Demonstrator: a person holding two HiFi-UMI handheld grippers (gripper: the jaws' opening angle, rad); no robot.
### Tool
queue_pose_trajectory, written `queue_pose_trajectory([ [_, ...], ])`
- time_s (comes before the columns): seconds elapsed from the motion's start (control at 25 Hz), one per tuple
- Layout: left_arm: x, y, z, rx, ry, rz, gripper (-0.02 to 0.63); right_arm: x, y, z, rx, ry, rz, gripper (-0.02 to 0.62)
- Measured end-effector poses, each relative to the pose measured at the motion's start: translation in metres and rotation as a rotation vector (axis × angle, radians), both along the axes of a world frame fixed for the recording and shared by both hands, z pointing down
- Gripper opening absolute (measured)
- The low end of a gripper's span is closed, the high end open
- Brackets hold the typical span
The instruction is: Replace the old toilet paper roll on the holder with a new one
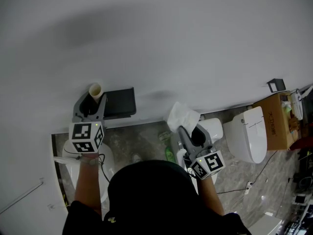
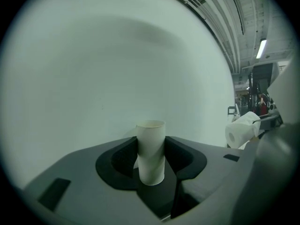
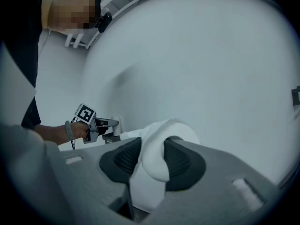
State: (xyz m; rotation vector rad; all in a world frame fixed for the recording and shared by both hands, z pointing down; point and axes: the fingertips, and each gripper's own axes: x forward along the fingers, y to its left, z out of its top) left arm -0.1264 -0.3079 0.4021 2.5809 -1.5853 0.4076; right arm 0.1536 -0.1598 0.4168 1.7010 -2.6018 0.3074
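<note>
While the left gripper (image 1: 93, 103) held the empty cardboard tube (image 2: 151, 150) upright, jaws closed on its sides, the tube stood just beside the black holder (image 1: 120, 102) on the wall (image 1: 156, 43). The right gripper (image 1: 190, 135) was clamped on the new toilet paper roll (image 3: 158, 150), apparently pinching its side, well apart from the holder, with a loose sheet (image 1: 182, 115) raised above it.
</note>
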Motion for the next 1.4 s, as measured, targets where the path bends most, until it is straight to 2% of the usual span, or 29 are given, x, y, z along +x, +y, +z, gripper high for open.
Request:
queue_pose_trajectory([
  [0.32,-0.025,0.038,-0.027,0.077,0.016,-0.056,0.187,-0.012,0.013,-0.003,0.017,-0.012,-0.056,0.146],
  [0.52,-0.036,0.072,-0.036,0.089,0.016,-0.100,0.187,-0.022,0.019,-0.007,0.027,-0.015,-0.129,0.146],
  [0.88,-0.039,0.125,-0.014,0.039,0.019,-0.187,0.187,-0.030,0.020,-0.004,0.012,-0.028,-0.258,0.146],
  [1.08,-0.046,0.154,0.006,0.011,0.052,-0.239,0.187,-0.044,0.022,0.001,0.002,-0.019,-0.329,0.146],
  [1.4,-0.024,0.178,0.034,-0.046,0.075,-0.288,0.187,-0.040,0.013,0.006,-0.019,-0.019,-0.404,0.146],
])
